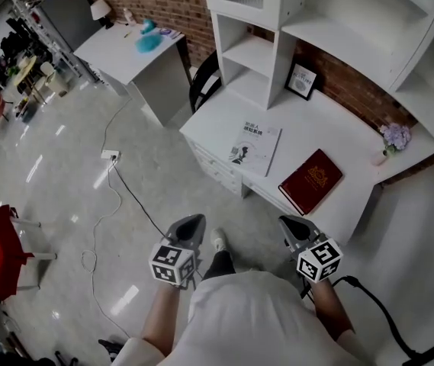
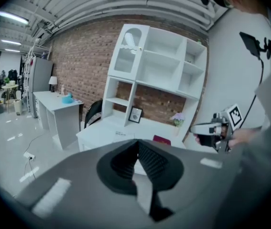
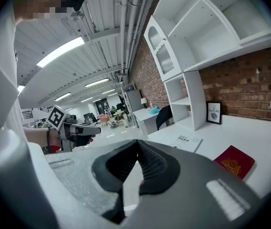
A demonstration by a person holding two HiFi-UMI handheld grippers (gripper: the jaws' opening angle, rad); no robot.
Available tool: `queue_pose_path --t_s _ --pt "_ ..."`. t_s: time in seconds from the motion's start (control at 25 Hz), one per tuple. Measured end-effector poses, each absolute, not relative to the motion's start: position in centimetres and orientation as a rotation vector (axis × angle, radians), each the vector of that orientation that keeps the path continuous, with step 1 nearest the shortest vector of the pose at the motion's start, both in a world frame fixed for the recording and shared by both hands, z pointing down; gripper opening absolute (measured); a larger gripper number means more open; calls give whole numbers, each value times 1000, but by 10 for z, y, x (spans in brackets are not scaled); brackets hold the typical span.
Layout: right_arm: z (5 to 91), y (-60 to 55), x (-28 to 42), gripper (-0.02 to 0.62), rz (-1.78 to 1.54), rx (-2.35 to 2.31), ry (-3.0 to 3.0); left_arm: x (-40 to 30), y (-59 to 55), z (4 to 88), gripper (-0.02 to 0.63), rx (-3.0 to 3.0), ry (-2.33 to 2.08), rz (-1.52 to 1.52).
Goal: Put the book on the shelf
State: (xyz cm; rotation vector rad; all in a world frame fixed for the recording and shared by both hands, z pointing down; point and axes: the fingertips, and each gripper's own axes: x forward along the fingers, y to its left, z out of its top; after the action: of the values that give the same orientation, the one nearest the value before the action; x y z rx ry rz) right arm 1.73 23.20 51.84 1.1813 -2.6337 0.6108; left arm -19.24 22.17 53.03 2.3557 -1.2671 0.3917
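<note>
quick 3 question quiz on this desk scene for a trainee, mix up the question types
1. True or false: the left gripper and the right gripper are both shut, with nothing between their jaws.
2. Multiple choice: where is the red book?
A. lying flat on the desk
B. standing upright in a shelf compartment
C. on the floor
3. Short answer: in the head view, what lies flat on the desk just left of the red book?

Key:
1. True
2. A
3. The white booklet
</note>
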Motion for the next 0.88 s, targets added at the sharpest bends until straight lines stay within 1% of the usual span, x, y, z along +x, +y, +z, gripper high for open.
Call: queue_pose_path --t_s 0.44,0.68,0.88 --pt "524 152 -39 2 605 1264 -2534 -234 133 549 8 2430 -1101 476" --pt "539 117 -58 2 709 1327 -2479 -233 89 563 8 2473 -960 489" --pt "546 97 -63 2 729 1323 -2438 -232 67 581 8 2460 -909 512"
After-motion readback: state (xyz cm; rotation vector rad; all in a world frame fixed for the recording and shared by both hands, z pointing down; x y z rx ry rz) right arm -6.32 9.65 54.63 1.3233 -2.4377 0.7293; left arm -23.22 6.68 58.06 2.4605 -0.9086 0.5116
